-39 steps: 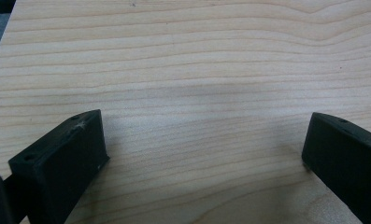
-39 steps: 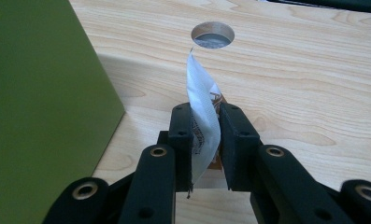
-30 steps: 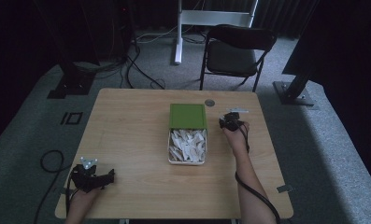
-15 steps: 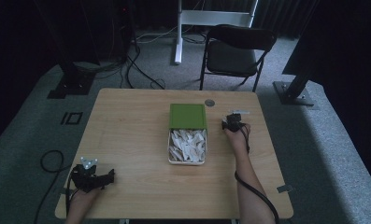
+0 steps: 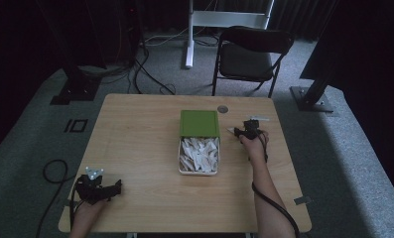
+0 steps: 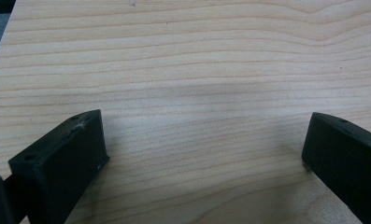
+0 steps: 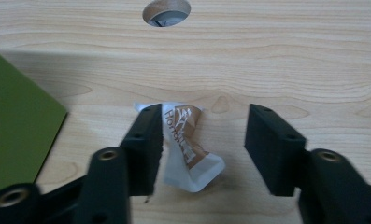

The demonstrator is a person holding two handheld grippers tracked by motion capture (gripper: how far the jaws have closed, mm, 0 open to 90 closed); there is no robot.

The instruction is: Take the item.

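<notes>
Straddling a white-and-brown sachet (image 7: 188, 147) on the wooden surface (image 5: 135, 148) beside the green-lidded box (image 5: 199, 123), the right gripper (image 7: 203, 144) stands wide; off-centre, closing may nudge the sachet away. The left gripper (image 6: 202, 149) rests wide, empty.

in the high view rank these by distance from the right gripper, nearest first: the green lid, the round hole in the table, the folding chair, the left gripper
1. Green lid: just to the left of the right gripper.
2. Round hole: a bit beyond it, toward the table's far edge.
3. Folding chair: on the floor past the table's far edge.
4. Left gripper: at the near left corner.

The lid and hole are fairly close to each other in distance.
</notes>
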